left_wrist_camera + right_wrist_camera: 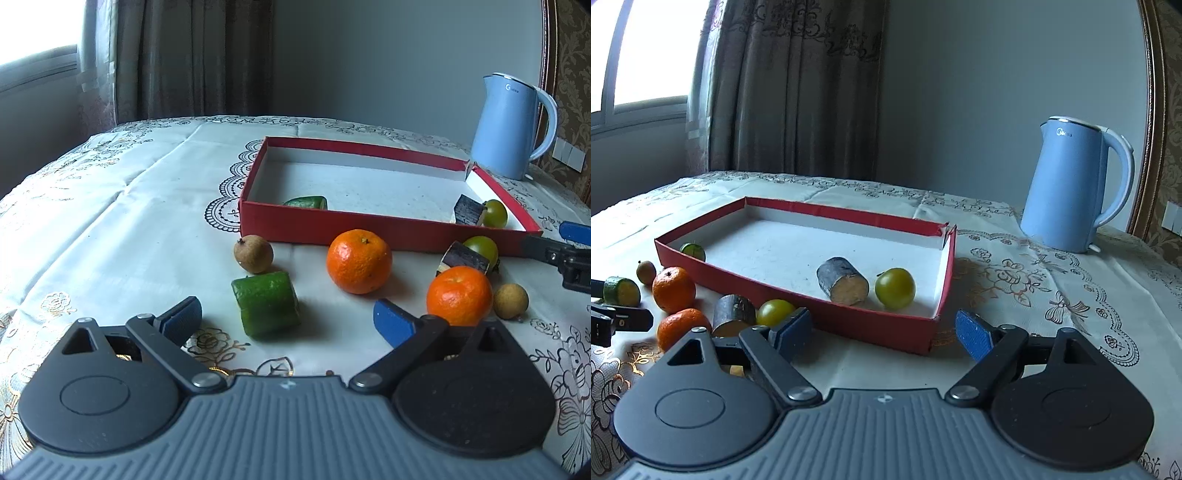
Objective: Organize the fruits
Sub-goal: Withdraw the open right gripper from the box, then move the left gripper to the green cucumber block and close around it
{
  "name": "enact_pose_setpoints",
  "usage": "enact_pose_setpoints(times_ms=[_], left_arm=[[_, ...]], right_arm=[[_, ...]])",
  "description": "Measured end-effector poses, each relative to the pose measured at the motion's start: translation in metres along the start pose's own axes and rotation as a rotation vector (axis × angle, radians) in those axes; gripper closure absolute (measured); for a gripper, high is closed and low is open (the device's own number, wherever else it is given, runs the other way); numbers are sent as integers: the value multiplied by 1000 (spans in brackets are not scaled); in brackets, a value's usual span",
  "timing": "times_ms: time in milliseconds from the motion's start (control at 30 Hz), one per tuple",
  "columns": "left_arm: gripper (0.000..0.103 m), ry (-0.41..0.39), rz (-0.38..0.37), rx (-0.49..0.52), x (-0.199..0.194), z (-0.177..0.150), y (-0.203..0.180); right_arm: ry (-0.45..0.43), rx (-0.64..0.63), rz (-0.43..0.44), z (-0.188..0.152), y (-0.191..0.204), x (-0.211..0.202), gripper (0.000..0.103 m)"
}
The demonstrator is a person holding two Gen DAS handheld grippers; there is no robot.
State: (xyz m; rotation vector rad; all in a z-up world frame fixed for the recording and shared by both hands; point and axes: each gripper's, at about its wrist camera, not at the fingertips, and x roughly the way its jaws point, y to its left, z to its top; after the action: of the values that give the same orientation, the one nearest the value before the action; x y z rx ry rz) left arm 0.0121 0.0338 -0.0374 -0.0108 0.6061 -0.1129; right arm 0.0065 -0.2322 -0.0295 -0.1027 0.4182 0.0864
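A shallow red box [314, 225] holds a cucumber piece [306, 202], a dark-skinned chunk [843, 281] and a green tomato [895, 288]. On the cloth in front of it lie two tangerines [359, 261] [459, 295], a cucumber piece [266, 308], two longans [253, 253] [511, 301], another dark chunk [463, 258] and another green tomato [482, 246]. My left gripper [288, 317] is open, its fingers either side of the loose cucumber piece without touching it. My right gripper [882, 330] is open and empty, just short of the box's near right corner.
A light blue kettle [1071, 188] stands behind the box at the right. The table wears a white embroidered cloth [110, 221], with bare cloth left of the box. Curtains and a window lie beyond the far edge. A framed patterned wall runs along the right.
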Motion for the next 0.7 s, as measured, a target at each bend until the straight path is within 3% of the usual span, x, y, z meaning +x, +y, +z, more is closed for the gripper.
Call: enact_pose_setpoints(times_ms=[200, 367, 700], left_arm=[[14, -24, 11, -45, -6, -2, 6], [40, -36, 20, -10, -7, -4, 1], [55, -40, 24, 10, -6, -5, -2]], right_arm=[[7, 1, -10, 0, 0, 2, 17], [5, -1, -21, 0, -1, 2, 17], [9, 0, -26, -1, -1, 4, 17]])
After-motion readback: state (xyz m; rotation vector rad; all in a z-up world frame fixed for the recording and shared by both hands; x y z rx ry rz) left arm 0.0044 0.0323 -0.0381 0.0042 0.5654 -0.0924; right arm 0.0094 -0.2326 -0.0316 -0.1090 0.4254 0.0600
